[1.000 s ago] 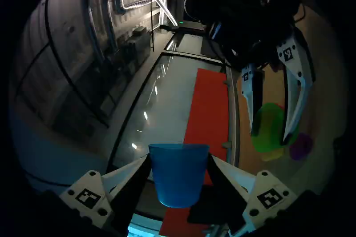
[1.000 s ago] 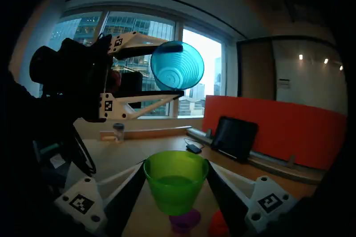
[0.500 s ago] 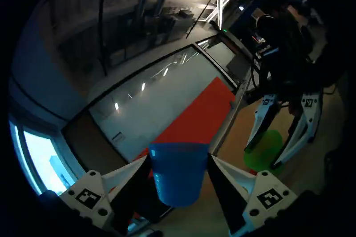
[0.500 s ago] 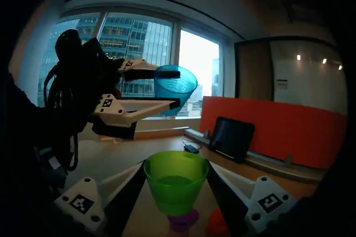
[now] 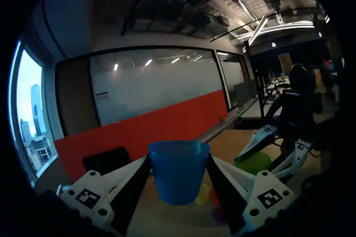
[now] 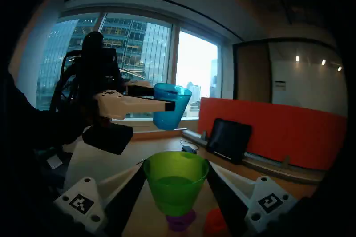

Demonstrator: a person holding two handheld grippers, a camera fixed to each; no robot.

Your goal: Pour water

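- Our left gripper (image 5: pixel 178 162) is clamped on the blue cup (image 5: pixel 179 179), which sits upright at lower centre.
- Our right gripper (image 6: pixel 176 166) grips the green cup (image 6: pixel 176 190) at bottom centre, with water inside.
- We judge it best to hold green level and lower blue clear of its rim.

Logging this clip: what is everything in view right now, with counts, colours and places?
Blue cup: one, blue, upright between the left gripper's fingers, above the table.
Green cup: one, green, part full, between the right gripper's fingers.
Small pieces: three on the table; purple under the green cup, orange beside it, yellow beyond the blue cup.
Table: one, wood.
Partition: one, red, along the table's edge.
Dark panel: one, black, leaning on the partition.
Window: large, towers outside.
Left gripper: white, holding the blue cup.
Right gripper: white, holding the green cup.
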